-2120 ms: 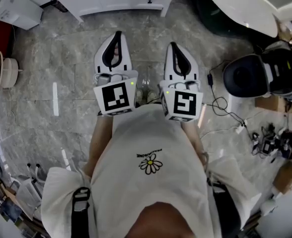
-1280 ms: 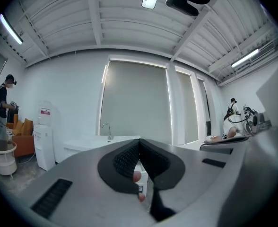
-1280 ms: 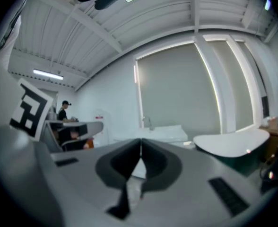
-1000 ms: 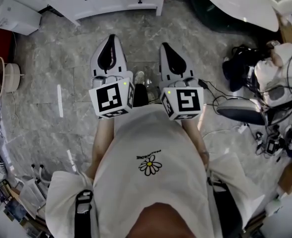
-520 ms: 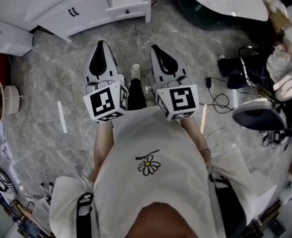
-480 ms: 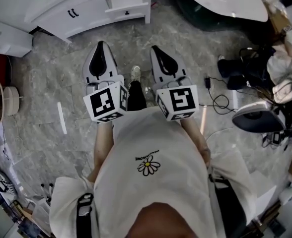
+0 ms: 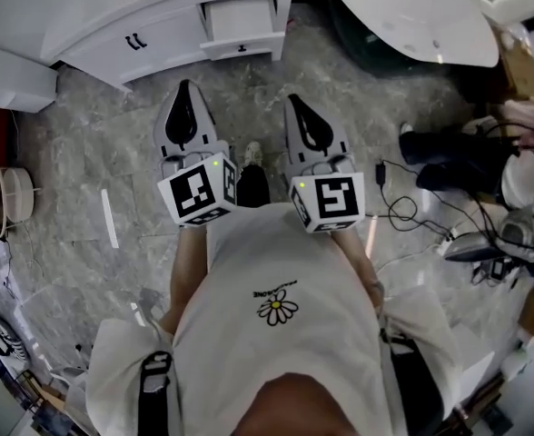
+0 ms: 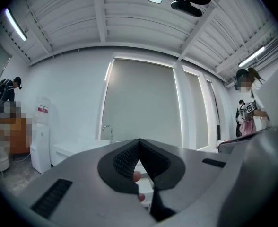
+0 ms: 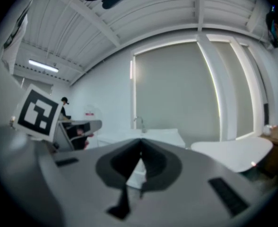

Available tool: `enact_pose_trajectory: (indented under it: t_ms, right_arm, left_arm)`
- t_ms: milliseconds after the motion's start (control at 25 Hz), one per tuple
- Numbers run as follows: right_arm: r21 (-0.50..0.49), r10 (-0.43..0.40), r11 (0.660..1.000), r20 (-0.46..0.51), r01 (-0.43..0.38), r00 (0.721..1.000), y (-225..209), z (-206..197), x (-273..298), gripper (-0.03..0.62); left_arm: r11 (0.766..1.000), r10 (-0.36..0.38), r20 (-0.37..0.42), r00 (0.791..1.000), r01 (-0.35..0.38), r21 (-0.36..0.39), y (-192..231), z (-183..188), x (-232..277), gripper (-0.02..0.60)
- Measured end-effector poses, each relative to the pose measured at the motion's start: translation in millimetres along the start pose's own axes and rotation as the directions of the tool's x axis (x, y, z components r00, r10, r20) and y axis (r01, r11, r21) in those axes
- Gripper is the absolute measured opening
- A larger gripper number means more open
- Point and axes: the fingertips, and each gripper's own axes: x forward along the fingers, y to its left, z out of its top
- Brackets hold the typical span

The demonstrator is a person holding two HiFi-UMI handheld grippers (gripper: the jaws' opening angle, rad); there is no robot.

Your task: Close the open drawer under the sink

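The white sink cabinet point(image 7: 131, 36) stands at the top of the head view. Its right drawer point(image 7: 242, 46) is pulled out toward me, and the small dark knob on its front shows. My left gripper point(image 7: 185, 89) and right gripper point(image 7: 294, 102) are held side by side over the stone floor, pointing at the cabinet and a short way from it. Both are shut with nothing in them. In the left gripper view the left gripper point(image 8: 139, 142) points at the faucet point(image 8: 109, 129). The right gripper point(image 9: 140, 144) points at the cabinet point(image 9: 151, 136).
A round white table point(image 7: 412, 16) stands right of the cabinet, with a dark base under it. Cables point(image 7: 403, 203) and gear lie on the floor at the right, near a seated person point(image 7: 449, 157). A white box point(image 7: 13, 78) and a bucket point(image 7: 8, 193) are at the left.
The cabinet and its open drawer have come lower and larger in the head view as I walked toward them. Both grippers moved forward together and stayed shut.
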Motion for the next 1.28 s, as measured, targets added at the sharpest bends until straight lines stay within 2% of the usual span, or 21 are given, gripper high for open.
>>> enact_pose_trajectory:
  t_ms: [80, 200, 280, 520, 680, 880, 1000, 1280]
  right_arm:
    - [-0.001, -0.051, 0.999, 0.028, 0.051, 0.998, -14.2, 11.1, 22.3, 0.029]
    - [0.028, -0.113, 0.993, 0.048, 0.112, 0.992, -36.5, 23.5, 59.7, 0.029]
    - [0.044, -0.126, 0.991, 0.036, 0.125, 0.991, -44.3, 26.2, 87.1, 0.029]
    - [0.02, -0.149, 0.989, 0.02, 0.148, 0.989, -45.6, 28.8, 142.1, 0.029]
    - [0.007, -0.128, 0.992, -0.009, 0.128, 0.992, -37.9, 25.9, 162.4, 0.029]
    - [0.006, -0.103, 0.995, -0.026, 0.103, 0.994, -41.0, 22.5, 177.4, 0.029]
    - [-0.006, -0.116, 0.993, -0.024, 0.116, 0.993, -46.4, 23.2, 175.7, 0.029]
    - [-0.067, -0.148, 0.987, 0.015, 0.148, 0.989, -69.1, 36.2, 169.7, 0.031]
  left_arm:
    - [1.0, 0.025, 0.029, 0.999, -0.025, -0.01, 11.0, 7.2, 28.0, 0.02]
    - [1.0, 0.003, 0.028, 1.0, -0.002, -0.02, 19.3, 9.6, 72.6, 0.02]
    - [1.0, -0.014, 0.012, 1.0, 0.014, -0.025, 26.7, 4.5, 101.7, 0.02]
    - [0.999, -0.003, -0.014, 1.0, 0.002, -0.052, 51.4, -6.5, 160.9, 0.02]
    - [0.999, -0.016, -0.022, 1.0, 0.015, -0.037, 58.7, -12.1, 179.1, 0.02]
    - [0.999, -0.002, -0.051, 0.999, -0.001, -0.054, 59.9, -22.0, 195.5, 0.02]
    - [0.998, 0.017, -0.061, 0.998, -0.02, -0.057, 58.7, -23.3, 195.7, 0.02]
    - [0.998, 0.06, -0.005, 0.998, -0.06, -0.029, 44.8, -1.8, 188.2, 0.02]
